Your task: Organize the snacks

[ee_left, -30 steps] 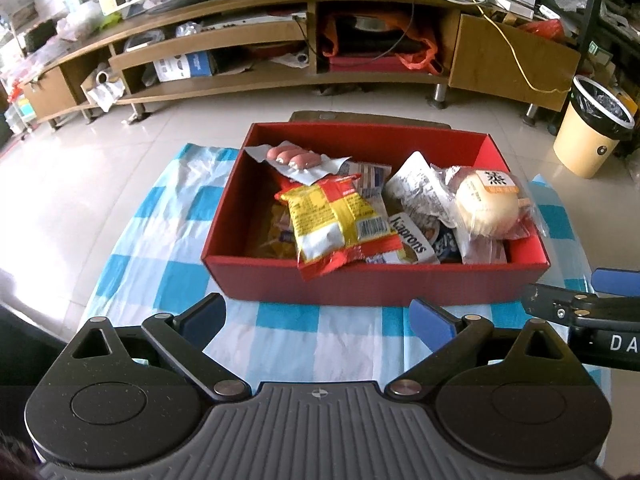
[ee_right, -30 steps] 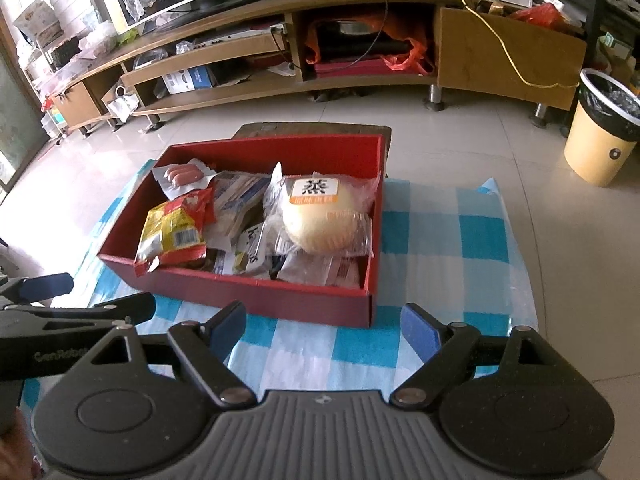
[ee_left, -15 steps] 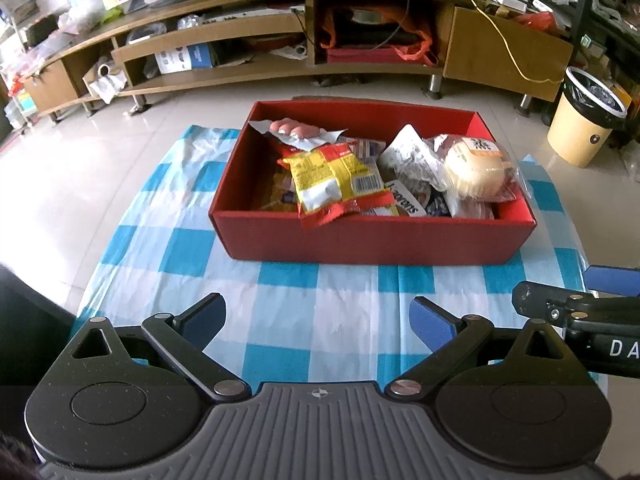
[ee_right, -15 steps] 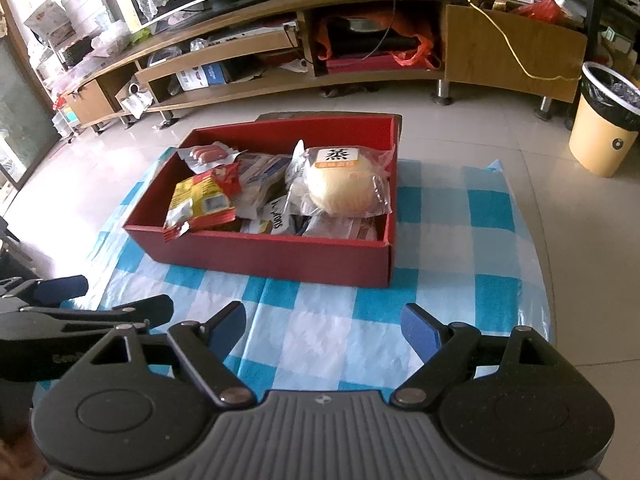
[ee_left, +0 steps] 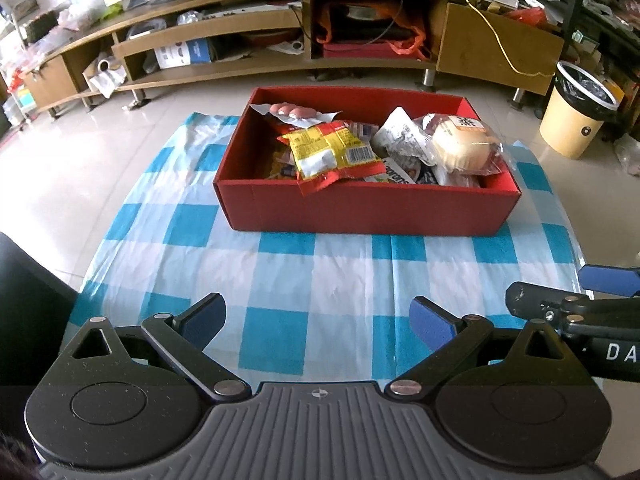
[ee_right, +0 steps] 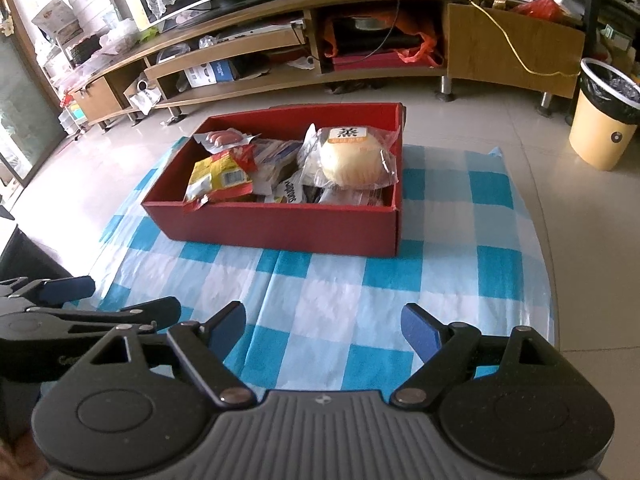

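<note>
all the snacks (ee_left: 336, 152) sit heaped inside the red box (ee_left: 360, 210) on the checked table (ee_left: 320, 280), so both the left gripper (ee_left: 318, 320) and right gripper (ee_right: 323, 326) hang wide and empty, well short of it, likely done.

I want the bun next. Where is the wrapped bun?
The wrapped bun sits in the red box at its right end, atop other packets, right of the yellow snack bag.
</note>
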The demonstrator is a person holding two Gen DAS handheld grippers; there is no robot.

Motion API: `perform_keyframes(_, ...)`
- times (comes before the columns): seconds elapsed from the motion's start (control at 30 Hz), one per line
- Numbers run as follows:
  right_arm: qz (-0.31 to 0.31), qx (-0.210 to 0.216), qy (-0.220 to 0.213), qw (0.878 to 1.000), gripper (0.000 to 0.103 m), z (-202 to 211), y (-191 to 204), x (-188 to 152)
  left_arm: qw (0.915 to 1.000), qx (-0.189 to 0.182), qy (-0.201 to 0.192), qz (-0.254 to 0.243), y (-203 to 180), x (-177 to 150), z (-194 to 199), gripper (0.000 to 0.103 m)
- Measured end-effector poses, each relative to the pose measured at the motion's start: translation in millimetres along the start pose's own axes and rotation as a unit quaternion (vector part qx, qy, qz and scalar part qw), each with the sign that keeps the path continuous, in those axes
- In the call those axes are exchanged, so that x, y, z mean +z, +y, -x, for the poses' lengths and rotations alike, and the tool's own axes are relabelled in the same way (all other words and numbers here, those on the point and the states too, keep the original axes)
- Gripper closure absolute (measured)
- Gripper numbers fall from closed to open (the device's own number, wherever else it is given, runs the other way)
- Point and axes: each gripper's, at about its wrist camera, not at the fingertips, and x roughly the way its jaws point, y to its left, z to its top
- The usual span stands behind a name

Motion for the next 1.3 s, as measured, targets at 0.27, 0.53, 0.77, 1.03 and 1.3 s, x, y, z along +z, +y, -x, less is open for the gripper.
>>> perform_keyframes(0.27, -0.001, 0.002, 0.002, 1.0, 0.02, 6, 2, -11, 1.0, -0.004, 0.003, -0.002, 0, -11, 6, 0.003)
perform_keyframes(0.53, -0.006, 0.003, 0.004, 1.0, 0.02, 11, 2, -21, 1.0, -0.006, 0.002, -0.004, -1, -19, 10, 0.003)
perform_keyframes(0.77, -0.011, 0.003, 0.005, 1.0, 0.016, 14, -1, -24, 1.0, -0.005, -0.005, 0.0, 0, -22, 15, 0.001)
perform_keyframes(1.03, -0.011, 0.004, 0.009, 1.0, 0.016, 11, -1, -24, 0.9999, 0.006, -0.008, -0.004, -1, -23, 17, 0.001)
perform_keyframes(1.3, -0.012, 0.005, 0.008, 1.0, 0.016, 11, -1, -24, 0.9999, 0.006, -0.008, -0.005, -1, -21, 18, 0.001)
